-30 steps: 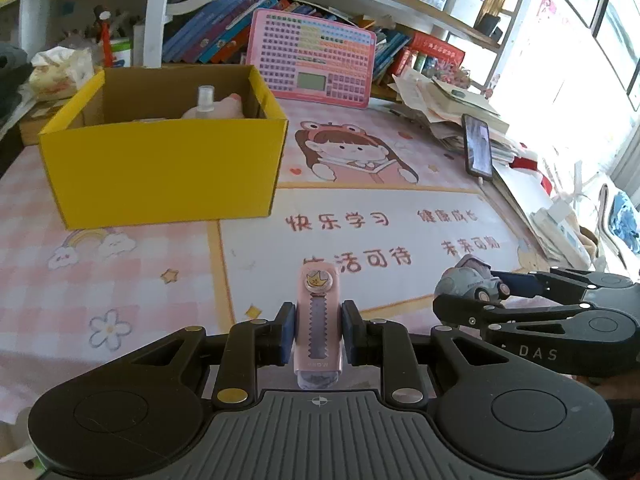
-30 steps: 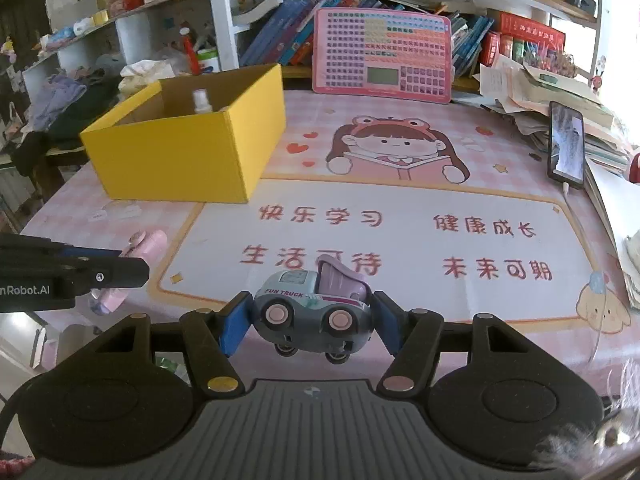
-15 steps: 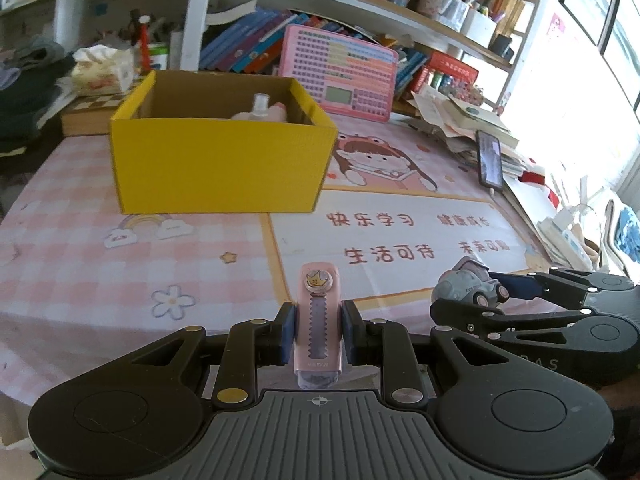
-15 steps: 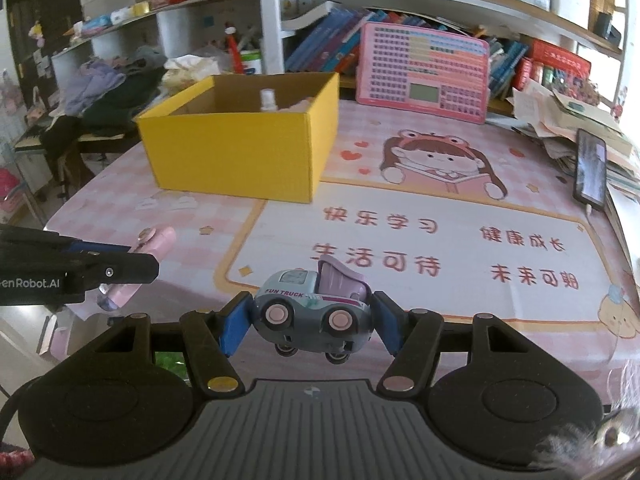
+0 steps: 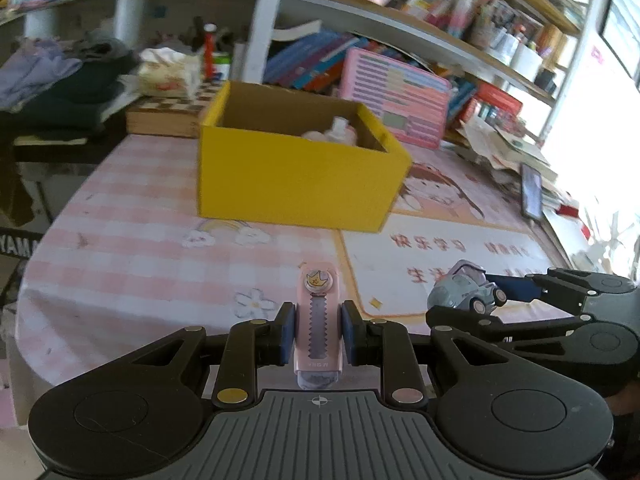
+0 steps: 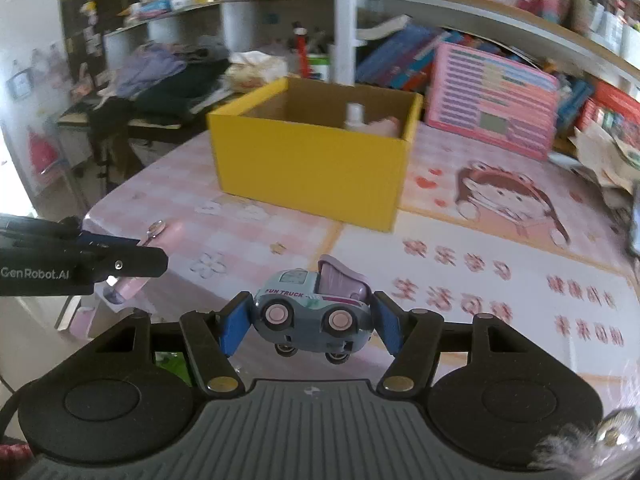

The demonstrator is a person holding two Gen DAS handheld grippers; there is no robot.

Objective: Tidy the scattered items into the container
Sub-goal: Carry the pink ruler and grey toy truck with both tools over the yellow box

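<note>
the left gripper [image 5: 318,334] is clamped on a pink utility knife [image 5: 318,320], and the right gripper [image 6: 310,322] grips a small grey toy truck [image 6: 316,312] by its ends, both held above the counter [image 5: 132,248]. ahead stands the open yellow box [image 5: 296,176] with a white-capped bottle [image 6: 354,116] already inside. behind it lean a pink keyboard toy [image 6: 492,96] and books [image 5: 304,60]; a phone [image 5: 531,194] lies to the right, well apart from the box

From my left camera the shelves [image 5: 460,12] smear into blur, and I can't read the book spines. The yellow box [image 6: 312,160] hides most of the bottle [image 6: 354,116] inside; the phone [image 6: 635,224] is clipped by the right edge.
</note>
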